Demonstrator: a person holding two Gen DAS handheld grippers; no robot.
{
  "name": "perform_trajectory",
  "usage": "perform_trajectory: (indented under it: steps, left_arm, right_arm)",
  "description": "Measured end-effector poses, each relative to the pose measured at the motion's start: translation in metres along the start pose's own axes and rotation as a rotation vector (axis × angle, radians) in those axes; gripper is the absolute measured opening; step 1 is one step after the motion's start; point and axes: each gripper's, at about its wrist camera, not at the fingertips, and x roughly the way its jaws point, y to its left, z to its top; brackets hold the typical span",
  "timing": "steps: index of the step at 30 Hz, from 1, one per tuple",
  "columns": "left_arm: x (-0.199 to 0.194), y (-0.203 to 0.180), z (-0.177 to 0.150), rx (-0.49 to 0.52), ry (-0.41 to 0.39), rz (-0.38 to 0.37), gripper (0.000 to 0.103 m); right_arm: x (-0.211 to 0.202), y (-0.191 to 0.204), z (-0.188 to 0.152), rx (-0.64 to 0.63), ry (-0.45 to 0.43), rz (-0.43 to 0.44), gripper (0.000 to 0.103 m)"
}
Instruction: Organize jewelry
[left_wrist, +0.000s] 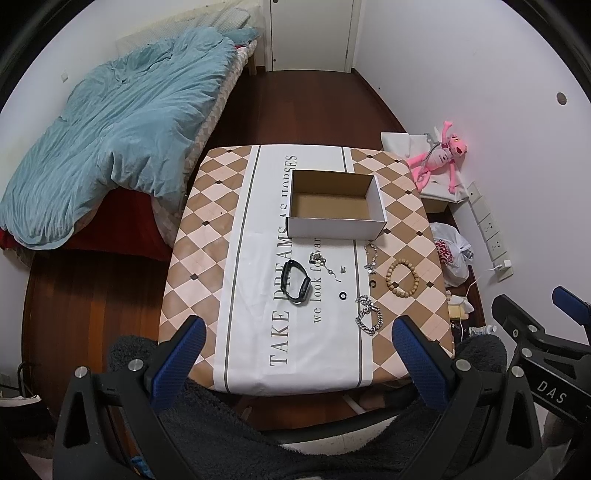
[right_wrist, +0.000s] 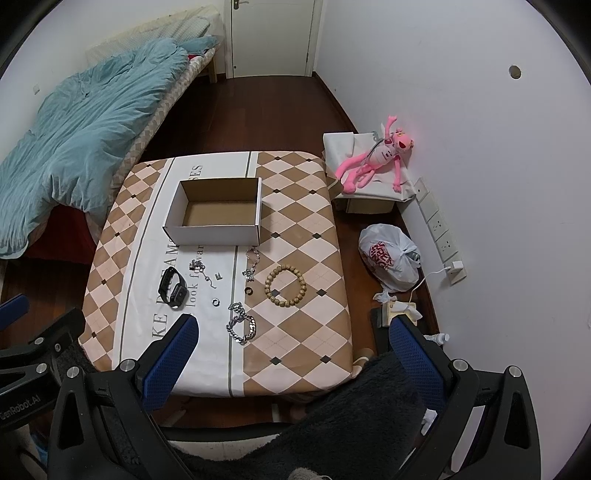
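**newb_sorter:** So both tools are hanging back over the near edge of the bench (left_wrist: 207, 236). The left hand-held gripper (left_wrist: 295, 354) has its jaws spread wide with nothing between them, same for the right hand-held gripper (right_wrist: 291, 350). All the jewelry is lying loose on the cloth in front of the open cardboard box (left_wrist: 334, 201), which looks empty. Where would you start?

**chainmail_dave:** Probably the chunky silver chain bracelet (right_wrist: 242, 325), it's nearest the right one. My guess is it's the heaviest bit there and totally floppy, so it'll sag and swing. I'd pinch across a few links in the middle of a strand, not at an end.

**newb_sorter:** And the wooden bead bracelet (right_wrist: 285, 286)?

**chainmail_dave:** Light, keeps its ring shape, but round beads roll out of a pinch. Close over one side of the loop so a bead sits between the pads. The black smartwatch (left_wrist: 295, 282) looks like the easy one: rubbery strap, grippy. Take the strap where it arches up, not the glass face.

**newb_sorter:** The thin bracelet (right_wrist: 252, 264) by the box and the fine chain (left_wrist: 323, 263) in the middle?

**chainmail_dave:** Fiddly. They lie nearly flat and could snag or tangle. The small ring (right_wrist: 215, 302) is worse, hard and slippery, barely anything to grab.
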Motion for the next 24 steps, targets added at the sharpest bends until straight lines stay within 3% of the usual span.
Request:
perform_trajectory:
  steps: [24]
  left_arm:
    - [-0.004,-0.001,0.004,0.004,-0.013,0.000,0.103]
  right_arm:
    - [-0.012,-0.006,0.004,0.005,-0.025,0.001,0.103]
